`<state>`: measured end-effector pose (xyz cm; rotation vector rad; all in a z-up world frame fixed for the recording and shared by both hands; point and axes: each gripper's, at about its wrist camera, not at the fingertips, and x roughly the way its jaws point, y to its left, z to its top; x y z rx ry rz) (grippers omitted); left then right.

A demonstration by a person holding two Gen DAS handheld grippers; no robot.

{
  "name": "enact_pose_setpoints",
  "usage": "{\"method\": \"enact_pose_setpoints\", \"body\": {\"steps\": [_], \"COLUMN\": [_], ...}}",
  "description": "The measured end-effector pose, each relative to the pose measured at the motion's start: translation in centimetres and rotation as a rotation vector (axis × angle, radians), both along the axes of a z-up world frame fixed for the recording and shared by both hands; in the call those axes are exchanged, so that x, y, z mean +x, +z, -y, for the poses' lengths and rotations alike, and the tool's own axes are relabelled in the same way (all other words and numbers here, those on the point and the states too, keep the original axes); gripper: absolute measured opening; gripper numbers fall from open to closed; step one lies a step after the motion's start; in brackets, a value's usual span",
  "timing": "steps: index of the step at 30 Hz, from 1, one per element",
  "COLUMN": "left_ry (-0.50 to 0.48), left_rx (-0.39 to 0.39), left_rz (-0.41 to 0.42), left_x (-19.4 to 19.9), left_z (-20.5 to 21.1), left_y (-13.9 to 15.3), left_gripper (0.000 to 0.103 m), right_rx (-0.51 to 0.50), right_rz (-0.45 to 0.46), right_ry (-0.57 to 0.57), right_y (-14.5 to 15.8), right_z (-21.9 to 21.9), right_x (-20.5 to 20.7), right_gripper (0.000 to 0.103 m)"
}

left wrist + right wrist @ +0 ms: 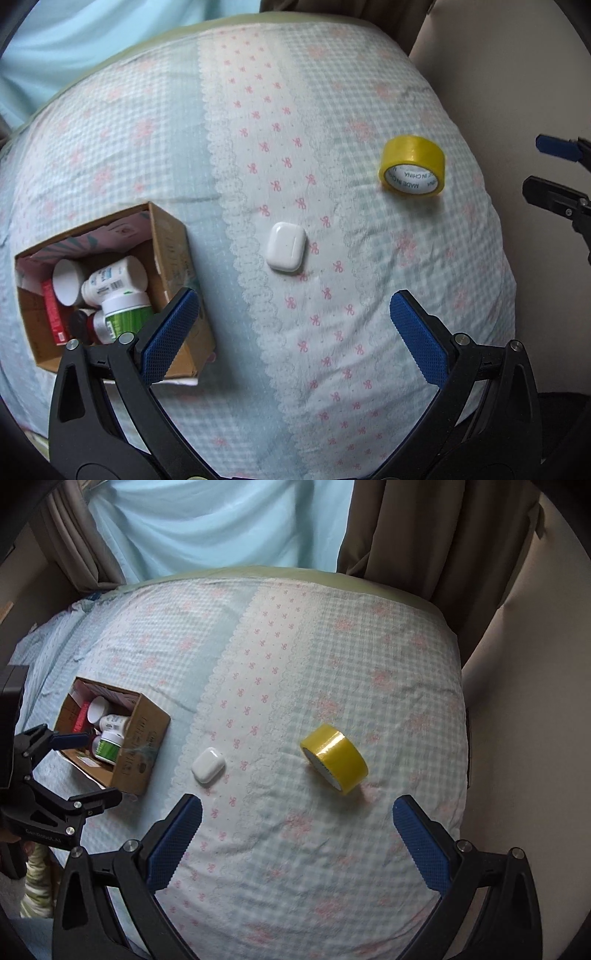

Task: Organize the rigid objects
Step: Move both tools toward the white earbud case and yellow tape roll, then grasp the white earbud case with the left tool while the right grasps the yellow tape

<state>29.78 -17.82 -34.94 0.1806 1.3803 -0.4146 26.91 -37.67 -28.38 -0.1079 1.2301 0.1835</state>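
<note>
Black claw (293,325), blue textured pads (170,338), silver screws

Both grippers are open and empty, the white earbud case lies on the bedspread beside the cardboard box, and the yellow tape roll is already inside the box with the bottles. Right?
Not quite. The yellow roll of packing tape is not in the open cardboard box; it lies out on the checked bedspread, past the white earbud case, as the right wrist view shows. The rest holds: left gripper and right gripper are open and empty.
</note>
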Motion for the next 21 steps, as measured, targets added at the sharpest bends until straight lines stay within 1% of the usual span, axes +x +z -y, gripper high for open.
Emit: {"method": "enact_pose_setpoints", "body": {"steps": [3,4,5,8,10,15,17,18,21], "left_ry": [-0.011,-0.015,-0.023,-0.056,-0.064,-0.07,-0.075,-0.075,-0.074], "left_rx": [0.015,0.02,0.031,0.069,0.08,0.095,0.11,0.115,0.102], "left_rz": [-0.075,-0.098,-0.115,-0.141,-0.162,-0.207,-0.216,-0.222,-0.24], "left_x": [1.7,2.1,2.5,3.5,4.2,5.4,5.5,5.6,5.8], "left_z": [1.1,1.5,1.9,2.8,3.0,3.0,3.0,3.0,3.0], "left_y": [-3.8,-5.1,-6.2,-9.2,-10.8,-14.3,-15.3,-15.7,-16.5], "left_gripper": [0.095,0.089,0.086,0.086,0.086,0.085,0.079,0.078,0.073], "right_rx": [-0.05,-0.068,-0.088,-0.14,-0.15,-0.176,-0.202,-0.218,-0.231], "right_rz": [-0.041,-0.055,-0.072,-0.119,-0.142,-0.214,-0.229,-0.237,-0.261], "right_ry": [0.069,0.09,0.11,0.177,0.225,0.329,0.364,0.377,0.41], "right_y": [-2.4,-3.3,-4.2,-7.0,-8.6,-12.6,-13.7,-14.1,-15.1], "right_z": [0.7,0.9,1.1,1.3,1.4,0.6,0.0,-0.2,-0.9], "right_x": [2.2,2.9,3.6,5.2,6.1,7.6,7.9,8.1,8.5], "right_gripper": [0.103,0.103,0.103,0.103,0.103,0.103,0.103,0.103,0.097]}}
